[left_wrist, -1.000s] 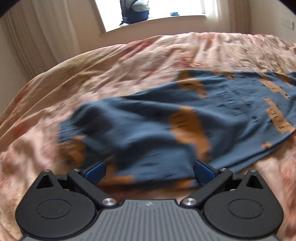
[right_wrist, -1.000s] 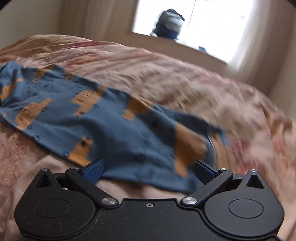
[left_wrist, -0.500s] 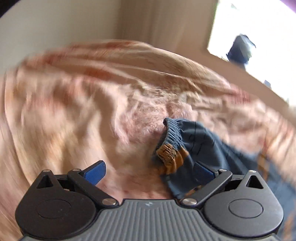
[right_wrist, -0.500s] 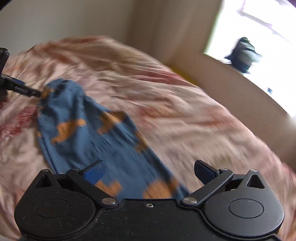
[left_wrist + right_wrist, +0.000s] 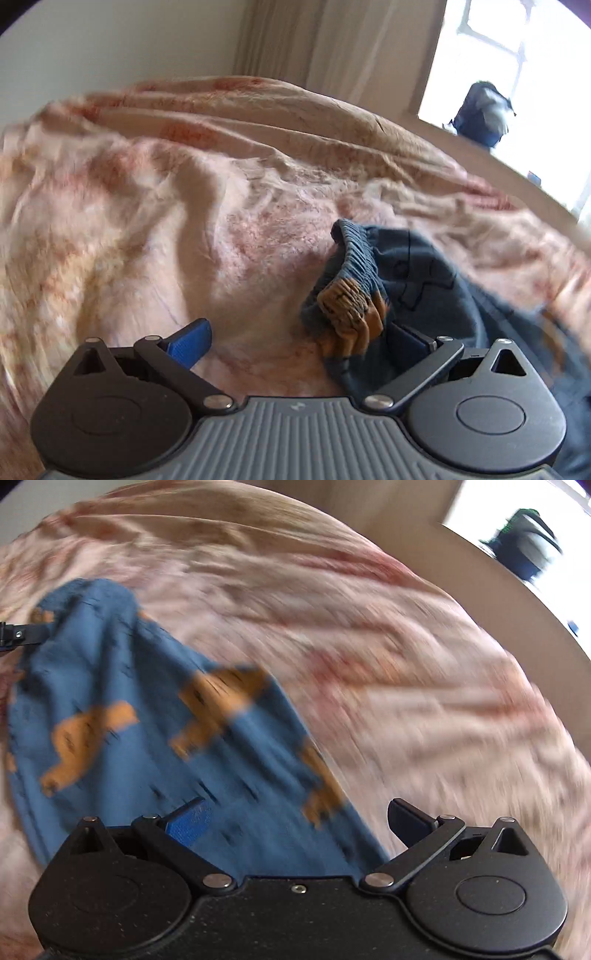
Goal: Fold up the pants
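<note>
The blue pants (image 5: 155, 716) with orange figures are laid on the pink bed cover (image 5: 155, 206), their long axis running from the right gripper (image 5: 295, 823) away to the gathered waistband (image 5: 354, 280), which is seen beside the left gripper (image 5: 299, 343). Both pairs of fingers are spread apart, nothing clamped. Compared with half a second ago, little is changed. A bag (image 5: 480, 114) is seen on the window sill beyond the bed

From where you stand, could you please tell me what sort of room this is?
Most likely a bedroom: a rumpled pink floral bedspread fills the view, pale curtains hang beside a bright window, and blue patterned pants lie on the bed.
</note>
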`<act>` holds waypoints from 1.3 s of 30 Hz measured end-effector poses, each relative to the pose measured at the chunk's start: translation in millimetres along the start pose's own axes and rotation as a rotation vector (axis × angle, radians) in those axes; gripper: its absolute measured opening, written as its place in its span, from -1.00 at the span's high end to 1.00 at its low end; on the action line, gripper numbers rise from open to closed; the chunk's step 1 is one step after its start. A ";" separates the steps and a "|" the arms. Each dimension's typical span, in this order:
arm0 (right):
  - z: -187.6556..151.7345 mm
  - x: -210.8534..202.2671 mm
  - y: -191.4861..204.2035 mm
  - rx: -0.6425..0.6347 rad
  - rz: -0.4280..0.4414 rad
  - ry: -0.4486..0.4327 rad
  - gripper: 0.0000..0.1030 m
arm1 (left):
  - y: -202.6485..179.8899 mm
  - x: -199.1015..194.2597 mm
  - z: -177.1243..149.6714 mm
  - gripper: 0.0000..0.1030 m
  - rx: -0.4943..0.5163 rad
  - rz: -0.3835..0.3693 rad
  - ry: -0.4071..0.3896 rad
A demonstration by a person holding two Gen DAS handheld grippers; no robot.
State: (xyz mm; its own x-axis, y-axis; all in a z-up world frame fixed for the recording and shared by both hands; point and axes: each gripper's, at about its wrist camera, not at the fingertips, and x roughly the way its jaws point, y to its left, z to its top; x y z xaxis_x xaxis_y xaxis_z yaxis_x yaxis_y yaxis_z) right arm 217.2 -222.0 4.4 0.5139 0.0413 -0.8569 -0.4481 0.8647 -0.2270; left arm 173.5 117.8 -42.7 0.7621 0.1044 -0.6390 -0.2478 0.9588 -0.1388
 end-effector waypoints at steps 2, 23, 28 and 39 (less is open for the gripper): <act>-16.3 -1.5 -15.3 0.049 -0.134 -0.036 -0.99 | -4.7 -3.1 0.6 -0.99 0.028 0.019 -0.009; -195.0 -52.2 -70.2 0.396 -0.298 -0.266 -0.99 | -225.7 25.0 -50.5 -1.00 0.505 -0.021 -0.086; -246.0 -72.5 -133.0 0.501 -0.325 -0.281 -0.99 | -206.9 32.1 -22.1 -1.00 0.430 -0.075 -0.031; -230.4 -52.7 -180.2 0.472 -0.230 -0.268 -0.99 | -247.7 62.2 10.9 -1.00 0.686 -0.257 0.004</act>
State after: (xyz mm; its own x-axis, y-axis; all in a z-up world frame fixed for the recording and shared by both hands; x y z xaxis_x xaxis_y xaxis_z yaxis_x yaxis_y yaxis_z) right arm 102.4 -495.3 -16.2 0.7540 -0.1014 -0.6490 0.0392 0.9932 -0.1097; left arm 288.8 -110.4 -39.8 0.7431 -0.1460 -0.6531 0.3701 0.9028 0.2192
